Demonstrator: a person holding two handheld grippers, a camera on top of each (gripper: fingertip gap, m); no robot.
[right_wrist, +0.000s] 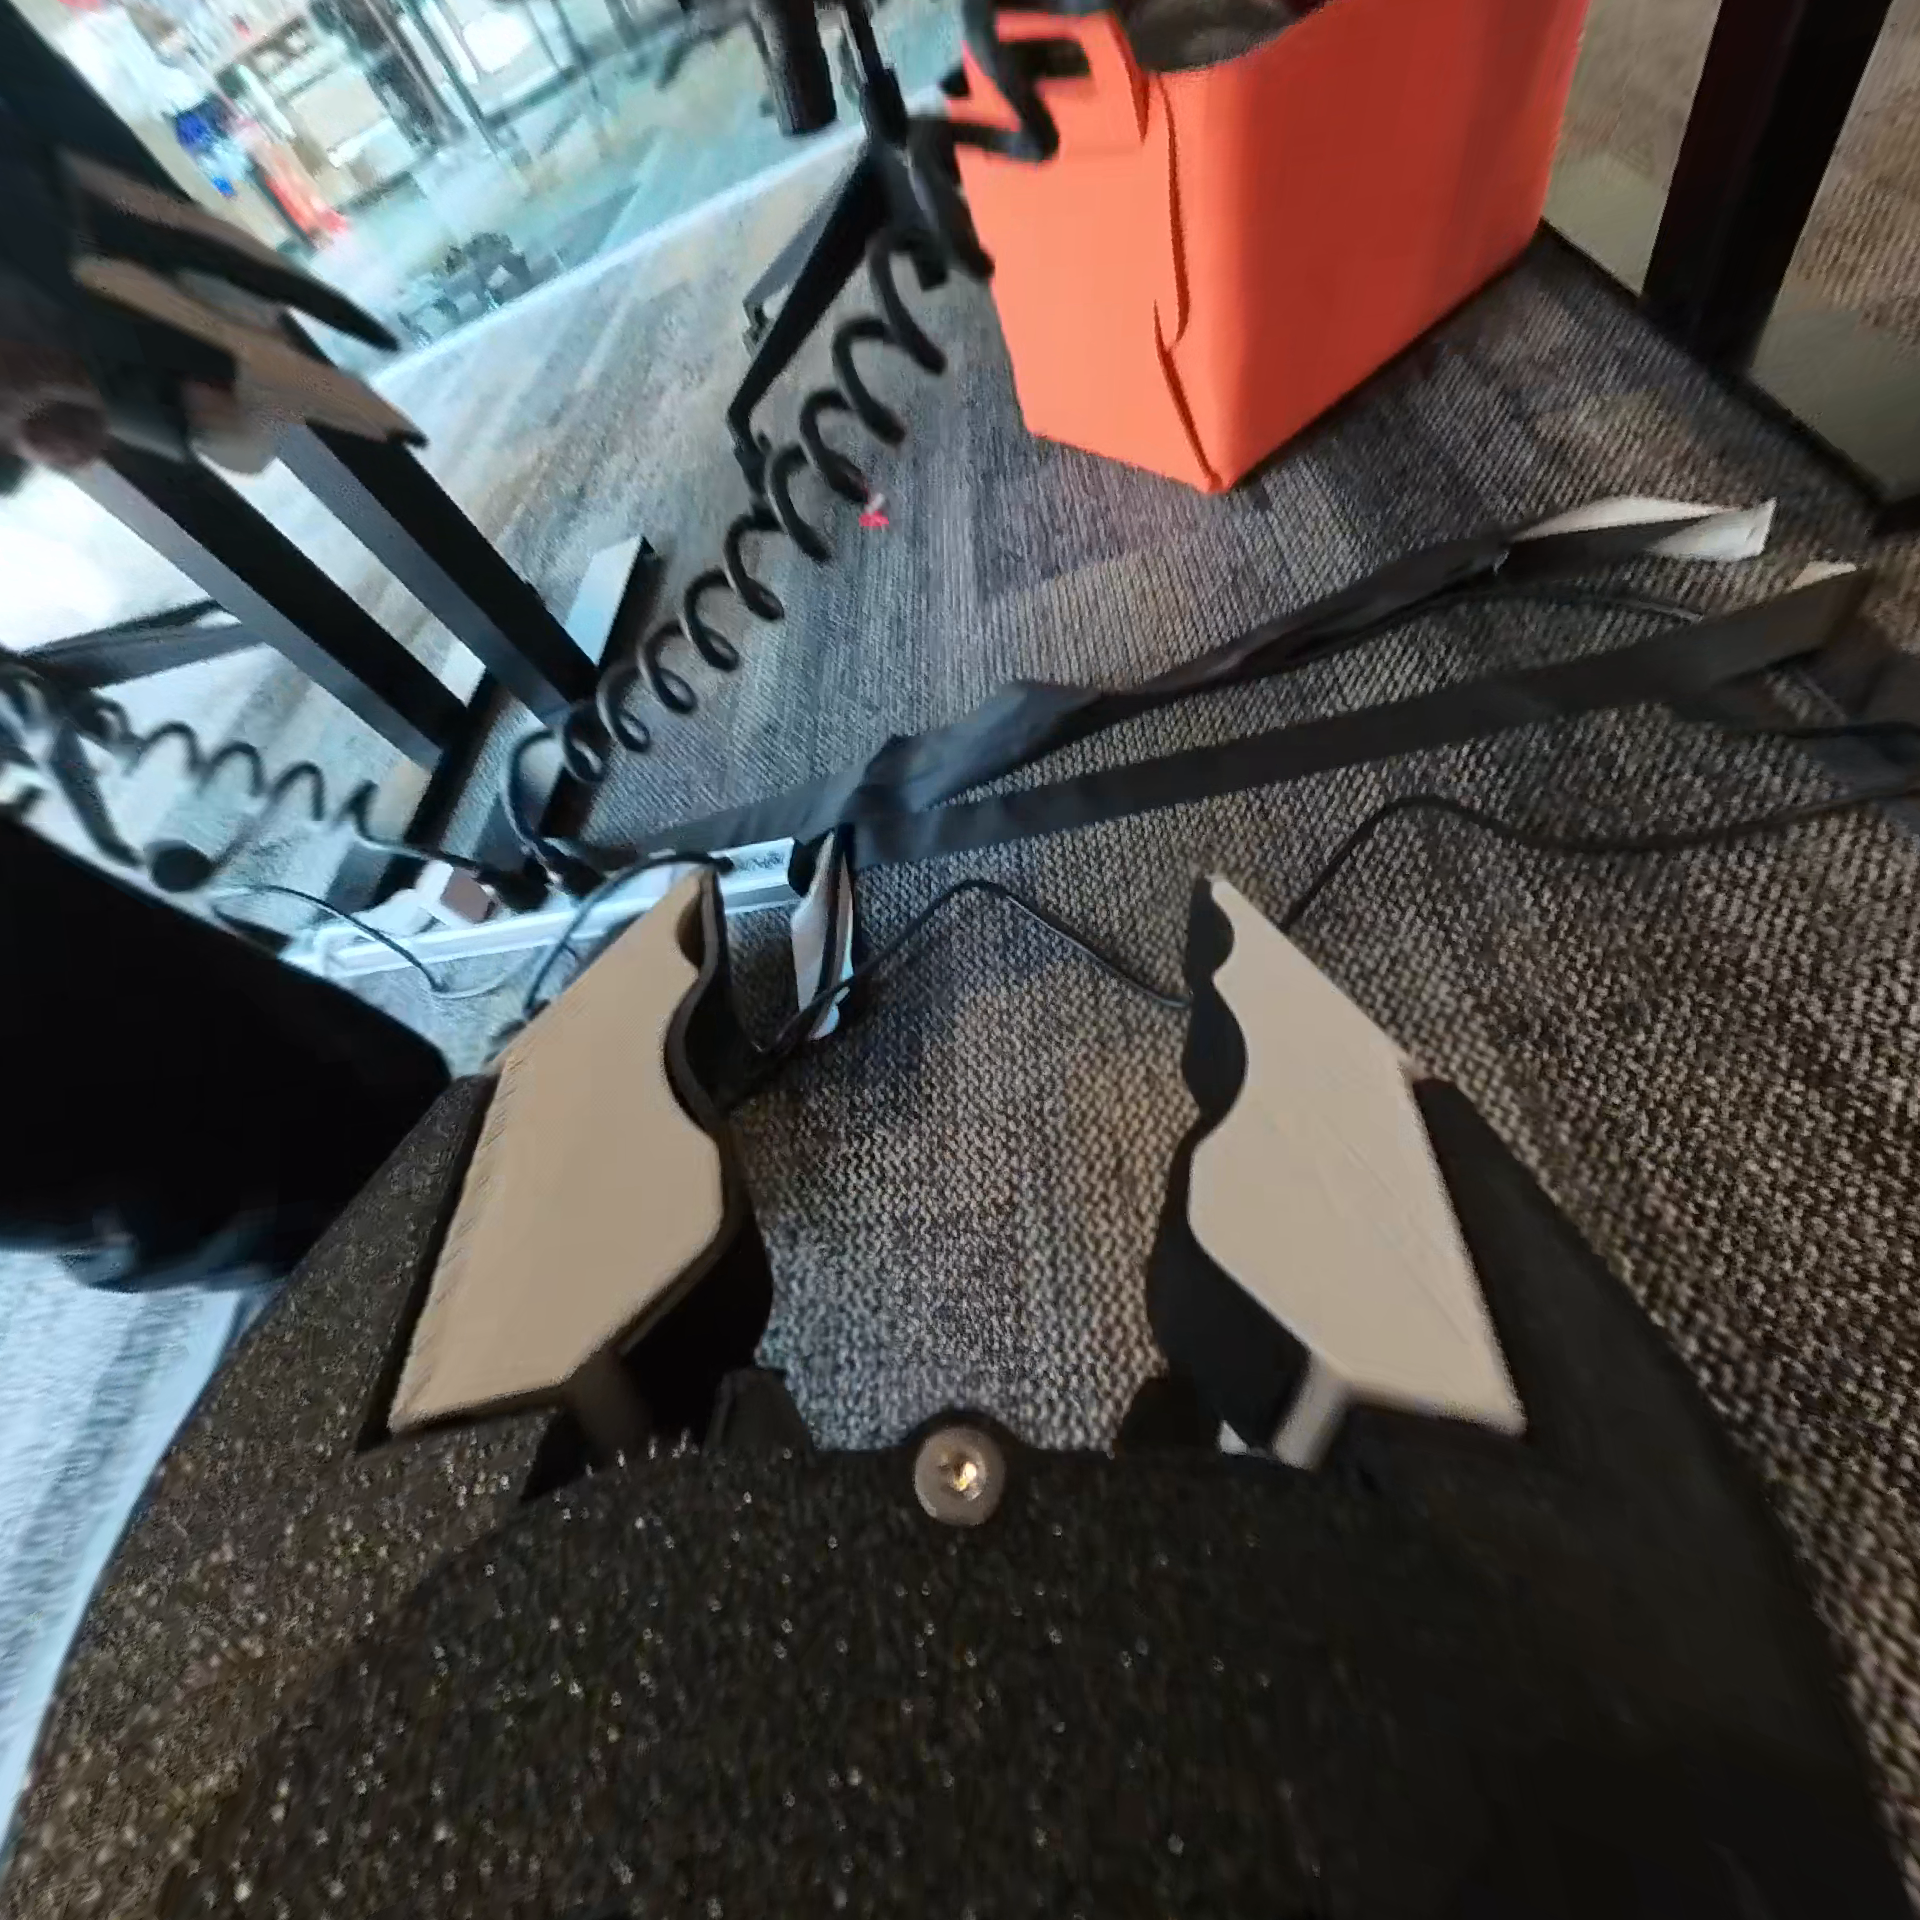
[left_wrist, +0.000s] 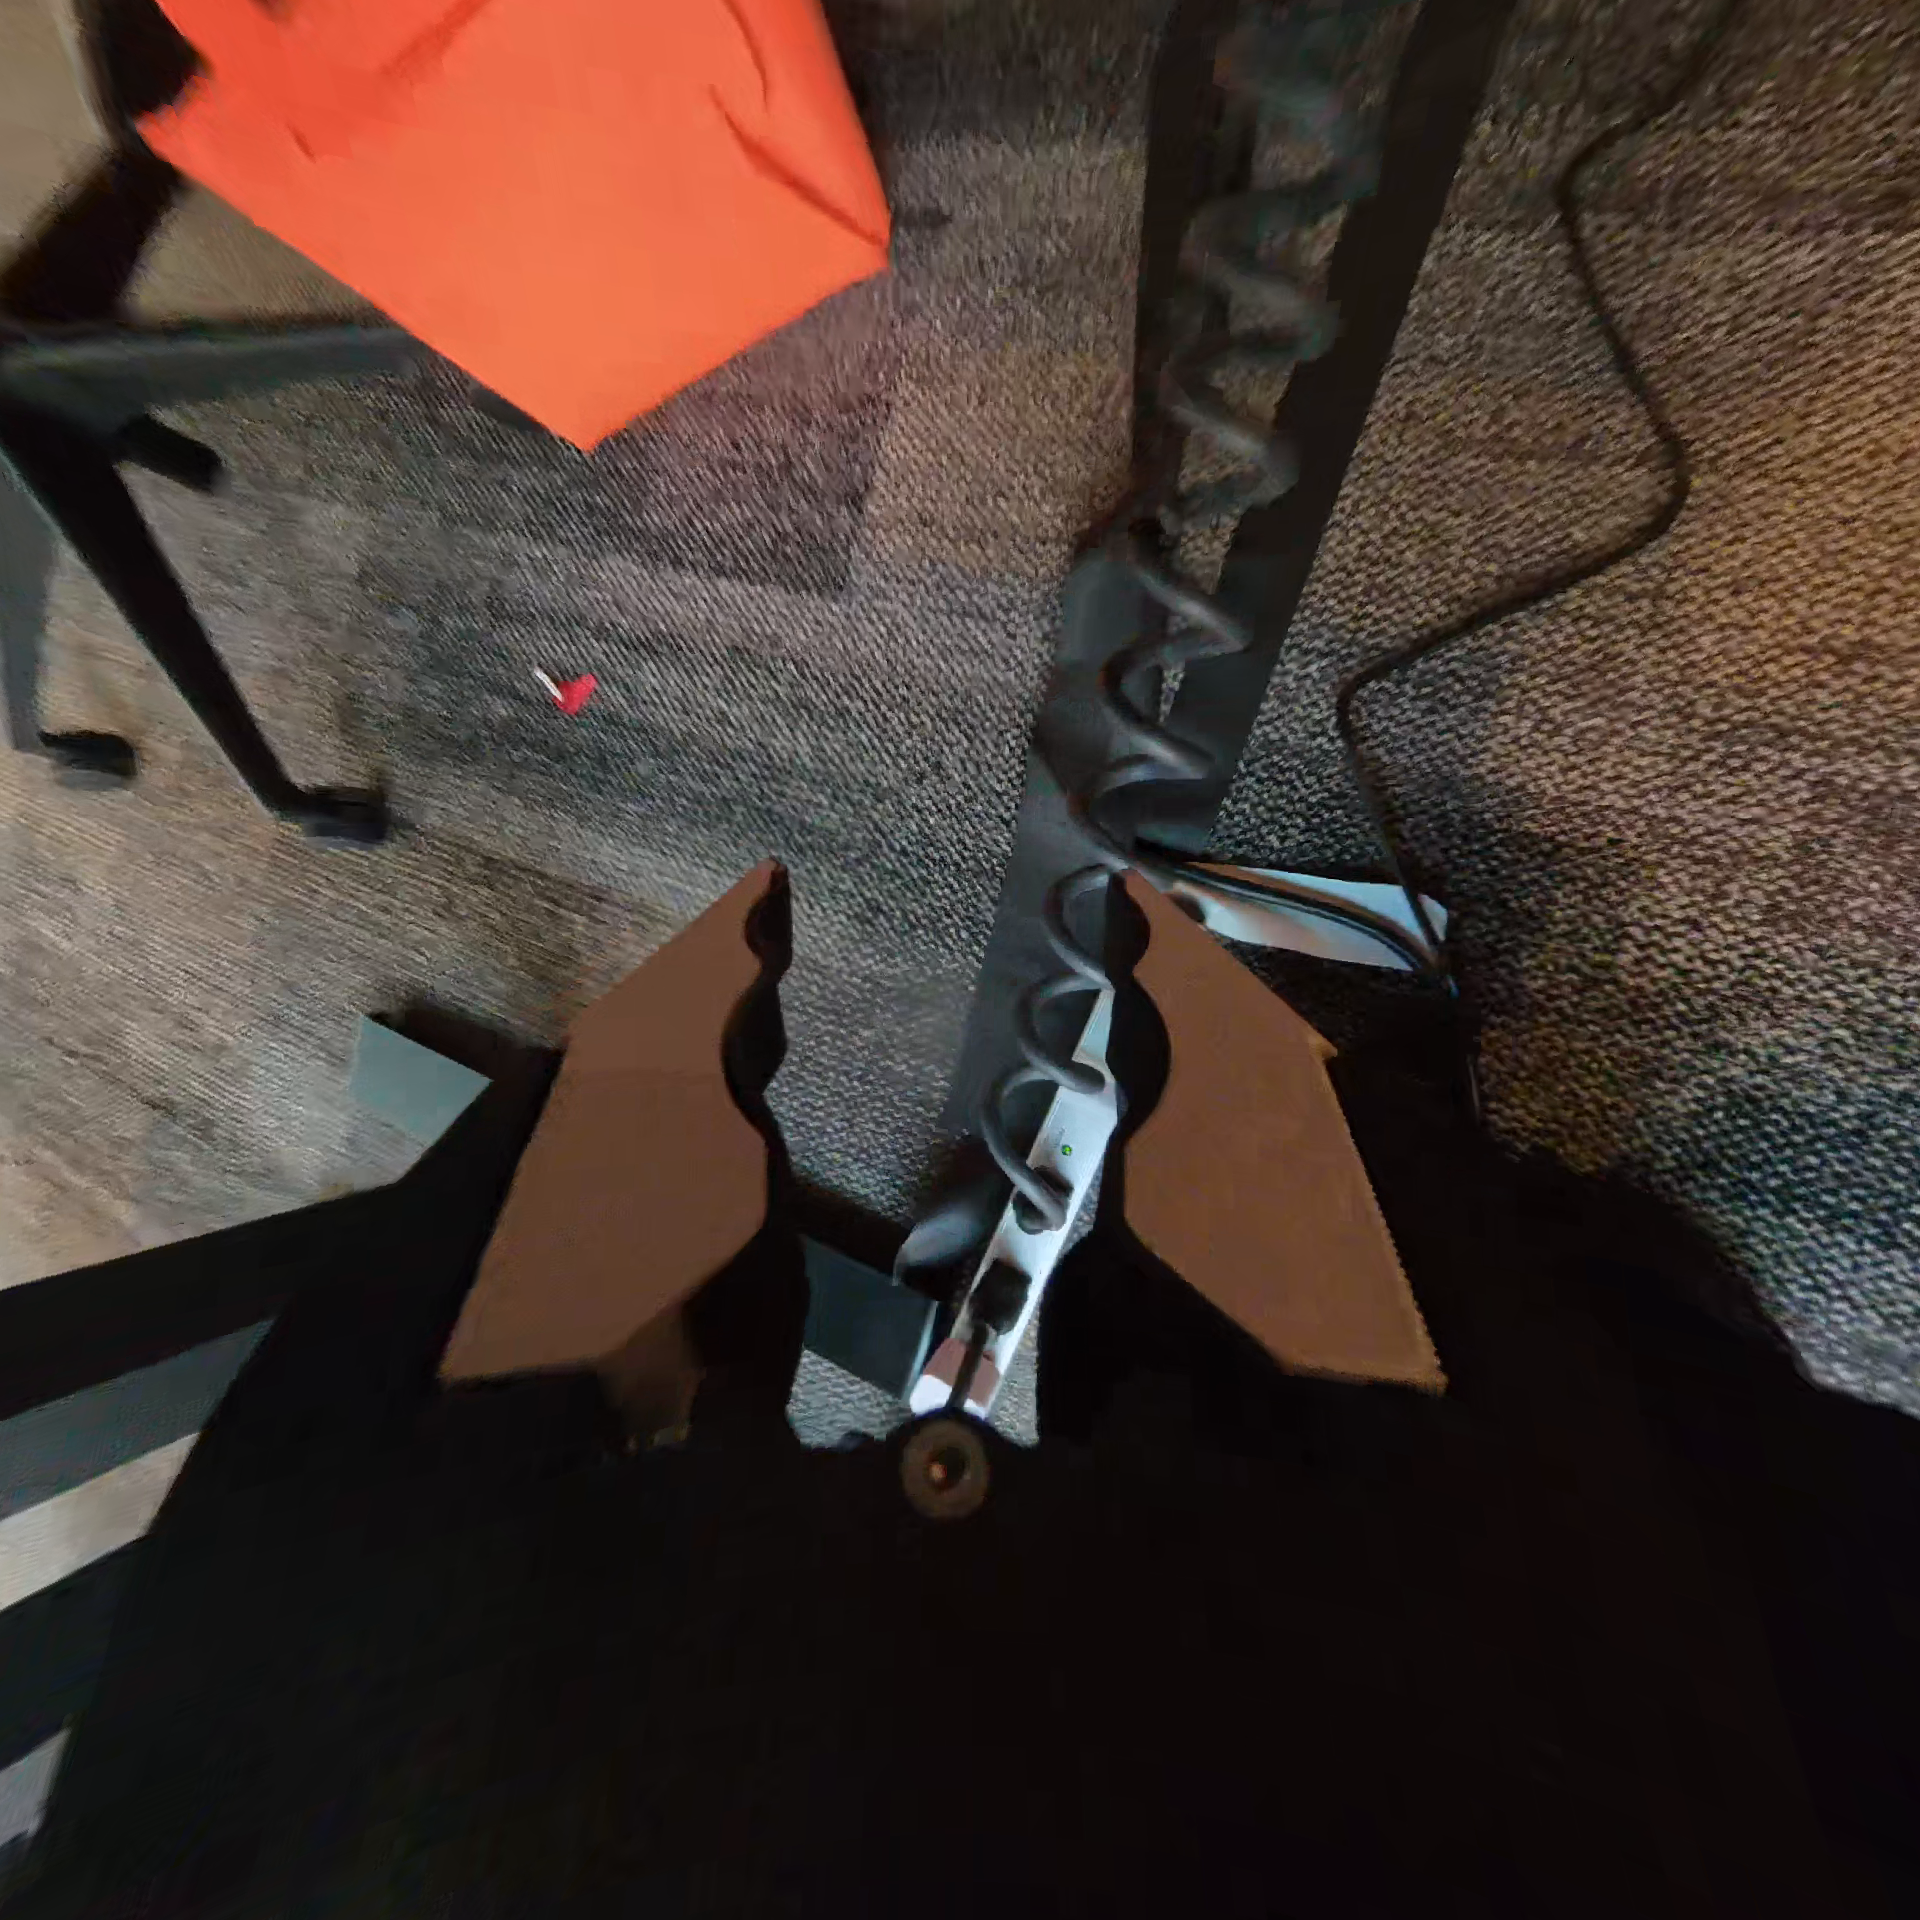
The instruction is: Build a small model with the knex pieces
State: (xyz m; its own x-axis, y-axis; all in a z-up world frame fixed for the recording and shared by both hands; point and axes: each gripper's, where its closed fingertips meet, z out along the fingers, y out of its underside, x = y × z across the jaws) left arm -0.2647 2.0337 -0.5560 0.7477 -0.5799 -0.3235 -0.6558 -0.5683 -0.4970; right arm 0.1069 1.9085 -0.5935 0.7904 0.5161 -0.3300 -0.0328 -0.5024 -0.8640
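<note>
Below, only carpet [left_wrist: 831, 727] is faced by both grippers, and nothing is held by either. The left gripper [left_wrist: 951, 883] is seen with its brown fingers [left_wrist: 644, 1122] spread wide and empty; a coiled black cable [left_wrist: 1070, 997] and a white power strip [left_wrist: 1023, 1236] lie nearest to it, showing in the gap beside the right-hand finger, though contact cannot be judged. A black strap [left_wrist: 1299, 364] is stretched along the carpet beyond them, and an orange bag [left_wrist: 540, 187] stands farther off, with a small red scrap [left_wrist: 571, 691] lying loose on the carpet between.

The right gripper [right_wrist: 961, 894] is likewise held with its pale fingers [right_wrist: 582, 1164] parted over bare carpet [right_wrist: 1558, 1039]. A thin black wire [right_wrist: 997, 904] is crossed just ahead of the tips, apparently run to the power strip [right_wrist: 436, 935] at the left. Beyond, the orange bag [right_wrist: 1278, 239] is set on the floor near a black desk leg [right_wrist: 416, 540], presumably kept out of the way there.
</note>
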